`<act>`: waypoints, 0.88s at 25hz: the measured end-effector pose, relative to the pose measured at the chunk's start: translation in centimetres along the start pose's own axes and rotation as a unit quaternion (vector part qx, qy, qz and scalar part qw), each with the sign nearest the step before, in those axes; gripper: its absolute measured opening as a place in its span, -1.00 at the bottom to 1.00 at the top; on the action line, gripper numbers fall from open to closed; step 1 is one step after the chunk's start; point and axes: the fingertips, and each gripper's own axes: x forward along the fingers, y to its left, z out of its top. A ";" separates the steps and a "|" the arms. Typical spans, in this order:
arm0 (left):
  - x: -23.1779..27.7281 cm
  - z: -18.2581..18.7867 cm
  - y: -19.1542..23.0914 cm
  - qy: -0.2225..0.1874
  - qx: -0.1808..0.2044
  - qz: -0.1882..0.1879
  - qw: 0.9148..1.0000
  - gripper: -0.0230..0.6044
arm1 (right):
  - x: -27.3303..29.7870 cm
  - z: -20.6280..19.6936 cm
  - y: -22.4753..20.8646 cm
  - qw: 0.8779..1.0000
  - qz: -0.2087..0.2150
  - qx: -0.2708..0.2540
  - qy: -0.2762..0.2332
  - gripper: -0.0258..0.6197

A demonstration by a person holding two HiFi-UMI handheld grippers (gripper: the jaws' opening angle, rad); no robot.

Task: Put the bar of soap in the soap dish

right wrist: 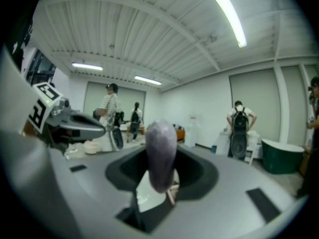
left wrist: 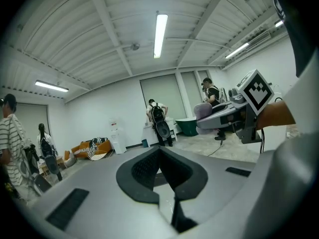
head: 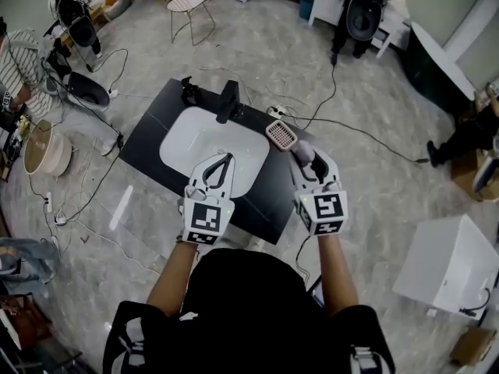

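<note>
soap: pale lilac oval bar of soap (right wrist: 160,153) clamped in right tongs (head: 304,154), near pink perforated soap dish (head: 281,134) | left tongs (head: 225,160): together, empty | handling: likely slick, stiff, light; hold broad faces mid-bar

The blurred bar of soap (right wrist: 160,153) hides most of the soap dish (right wrist: 172,193) behind it.
</note>
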 end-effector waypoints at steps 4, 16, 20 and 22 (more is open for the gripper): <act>0.8 -0.3 -0.1 0.006 -0.001 0.000 1.000 -0.87 | 0.5 -0.2 -0.2 1.000 0.008 -0.003 0.005 -0.38; 2.9 -1.4 -0.1 0.022 0.010 -0.031 0.999 -0.87 | 1.7 -2.3 -1.1 0.999 -0.013 0.017 0.032 -0.38; 4.4 -1.8 0.9 0.020 0.013 -0.052 0.998 -0.87 | 3.0 -2.7 -1.4 0.998 -0.031 0.022 0.041 -0.38; 5.3 -2.2 1.3 0.021 0.015 -0.066 0.997 -0.87 | 3.6 -3.1 -1.5 0.998 -0.042 0.027 0.048 -0.38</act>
